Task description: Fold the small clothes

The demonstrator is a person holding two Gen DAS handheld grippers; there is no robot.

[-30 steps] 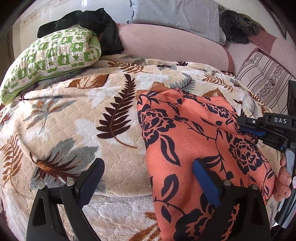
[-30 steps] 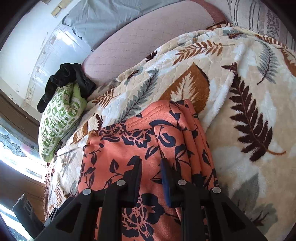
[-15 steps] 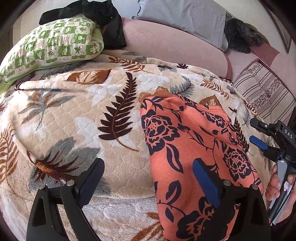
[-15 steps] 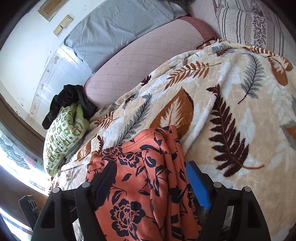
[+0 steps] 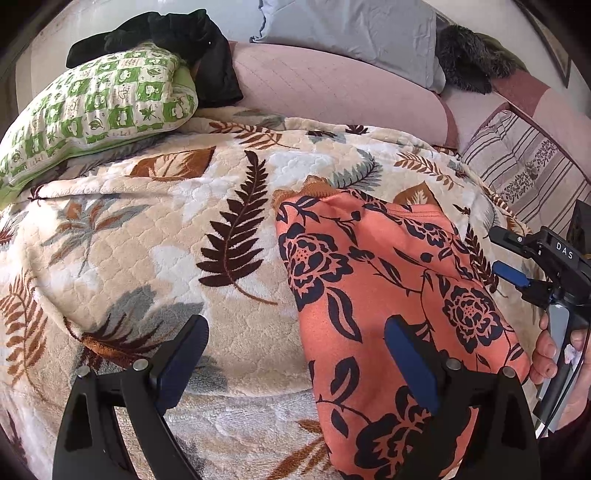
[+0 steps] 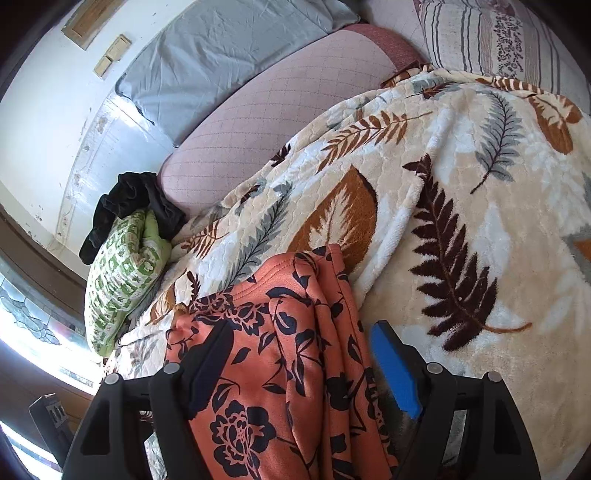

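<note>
Lying on the leaf-print blanket (image 5: 229, 236) is the task's garment (image 5: 373, 295), a small piece of orange-coral cloth printed with dark navy roses, leaves and trailing stems. It looks folded lengthwise into a long strip, running from the near edge of the blanket up toward its middle. Its far end shows a stitched hem, and in the right wrist view several soft lengthwise folds bunch along its right side. The cloth surface is matte and slightly fuzzy.

The left gripper (image 5: 295, 365) hangs above the near edge of the blanket with its jaws spread wide and nothing between them; 1 blue pad sits over bare blanket, the other over the garment's left half. The right gripper (image 6: 303, 365) also stands wide, its 2 fingers straddling the near part of the garment without pressing on it. In the left wrist view it appears at the garment's right border, held by a hand (image 5: 554, 354).

Beyond the blanket's far edge sit a green-and-white pillow (image 5: 99, 107), a black cloth (image 5: 192, 44) heaped on it, a pink quilted bolster (image 5: 332, 92) and a grey pillow (image 5: 354, 29).
</note>
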